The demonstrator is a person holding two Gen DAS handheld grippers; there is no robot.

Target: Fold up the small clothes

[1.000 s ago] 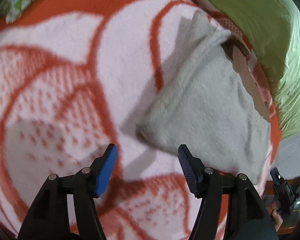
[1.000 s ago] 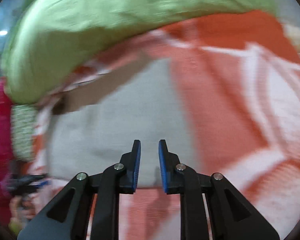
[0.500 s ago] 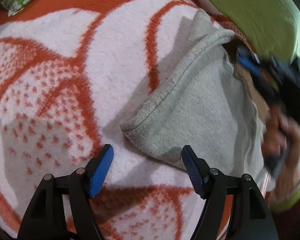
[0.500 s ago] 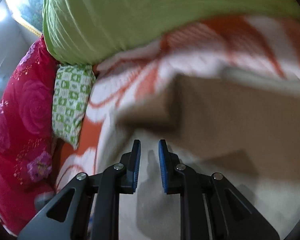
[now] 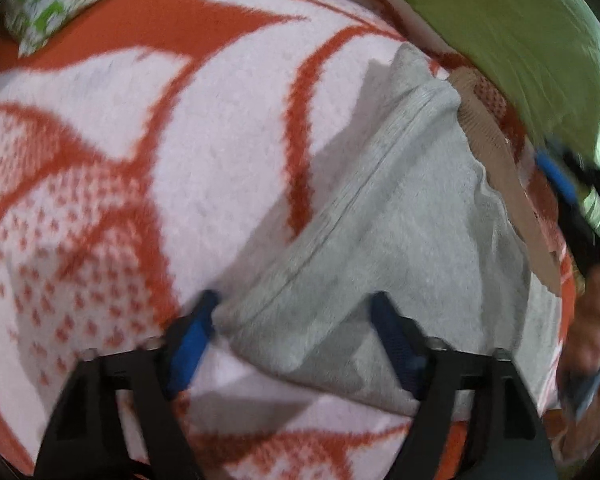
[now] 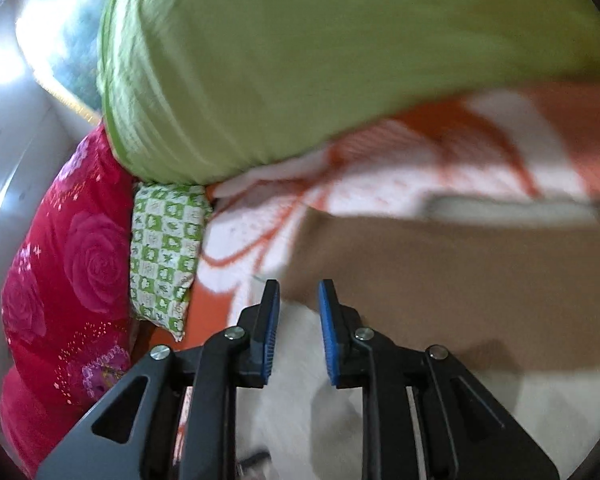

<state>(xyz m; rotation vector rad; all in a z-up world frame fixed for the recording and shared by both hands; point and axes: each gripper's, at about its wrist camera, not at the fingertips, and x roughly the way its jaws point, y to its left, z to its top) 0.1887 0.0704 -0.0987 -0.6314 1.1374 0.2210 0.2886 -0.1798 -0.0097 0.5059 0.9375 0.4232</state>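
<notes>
Soft, light grey fleece garment (image 5: 400, 240) on blanket (image 5: 220, 140); hemmed corner at 6 o'clock best hold. Left gripper (image 5: 292, 328) closing around it; right gripper (image 6: 298, 332) narrow, opening, empty.

The left claw (image 5: 292, 332) has slid forward over the orange-and-white blanket (image 5: 204, 152) until the hemmed corner of the grey garment (image 5: 380, 248), which a second ago lay just ahead of its tips, sits between them; its jaws widened and are now closing, with the blue pads not yet pressing the cloth. The right claw (image 6: 298, 332) has swung away from the garment's near edge to its brown waistband (image 6: 440, 292), so the green pillow (image 6: 320, 60) and red rose quilt (image 6: 68, 272) now fill its view, and its jaws are opening slightly. In the left wrist view it has reached the garment's far side.
</notes>
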